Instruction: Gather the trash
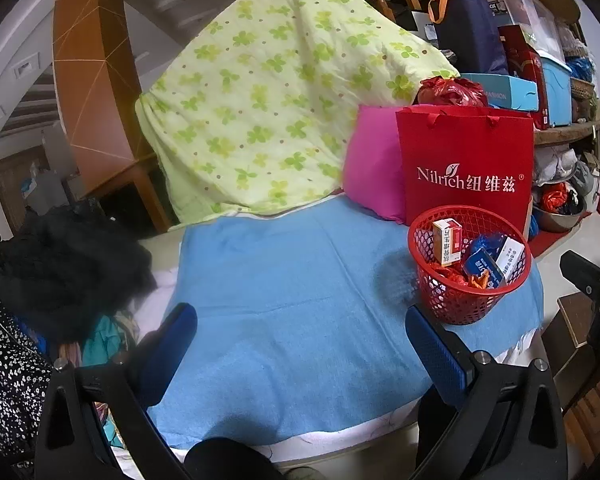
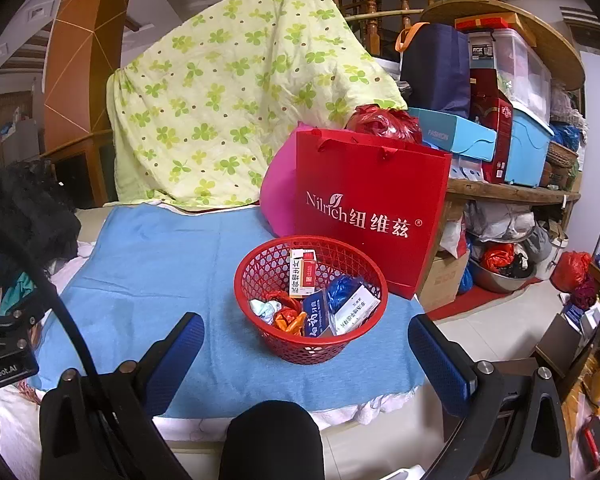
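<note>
Both your blue-padded left gripper (image 1: 300,344) and right gripper (image 2: 306,354) are spread wide and empty, trash already sits in the round red plastic mesh basket (image 2: 342,342) at your right's 12 o'clock, blue towel (image 2: 172,264) looks clear, so scan before reaching.

A round red mesh basket (image 2: 311,300) stands upright on the blue cloth (image 2: 160,264), at about 4 o'clock of it, touching the front of the red paper bag (image 2: 370,208). It holds the trash: an orange-and-white carton (image 2: 302,274) leaning upright at 12 o'clock, a white box (image 2: 354,310) and a blue box (image 2: 316,314) tilted at 4 to 5 o'clock, crumpled blue plastic (image 2: 340,286) behind them, an orange wrapper (image 2: 290,318) at 7 o'clock, and a pale wad (image 2: 262,308) at 9 o'clock.
</note>
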Available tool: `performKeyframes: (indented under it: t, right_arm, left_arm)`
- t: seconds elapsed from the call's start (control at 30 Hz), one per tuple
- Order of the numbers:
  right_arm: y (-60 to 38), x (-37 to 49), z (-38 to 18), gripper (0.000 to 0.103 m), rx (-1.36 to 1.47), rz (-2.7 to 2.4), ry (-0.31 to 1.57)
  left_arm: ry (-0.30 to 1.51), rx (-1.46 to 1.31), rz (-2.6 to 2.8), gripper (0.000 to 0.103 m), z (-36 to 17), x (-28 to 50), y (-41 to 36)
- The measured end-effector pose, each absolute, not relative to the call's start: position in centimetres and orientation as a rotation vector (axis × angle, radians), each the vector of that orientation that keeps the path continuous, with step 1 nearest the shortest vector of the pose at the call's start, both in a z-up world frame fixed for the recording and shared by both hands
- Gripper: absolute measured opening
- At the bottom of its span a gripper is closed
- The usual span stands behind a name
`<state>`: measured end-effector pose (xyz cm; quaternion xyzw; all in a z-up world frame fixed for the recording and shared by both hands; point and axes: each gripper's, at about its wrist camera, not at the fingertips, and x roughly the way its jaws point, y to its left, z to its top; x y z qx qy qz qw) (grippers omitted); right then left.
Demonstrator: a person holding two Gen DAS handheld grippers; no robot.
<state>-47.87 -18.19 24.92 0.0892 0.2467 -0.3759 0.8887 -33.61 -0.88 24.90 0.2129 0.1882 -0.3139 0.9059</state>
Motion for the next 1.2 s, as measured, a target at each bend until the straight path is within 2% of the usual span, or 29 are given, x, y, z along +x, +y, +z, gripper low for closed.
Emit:
performKeyframes:
  t: [1.2]
  right_arm:
    - [-18.01,-47.67,24.62,0.103,0.191,-0.783,0.514]
  left_arm:
    - [0.394,0.452,-0.656,0.103,24.25,-33.45,-0.97]
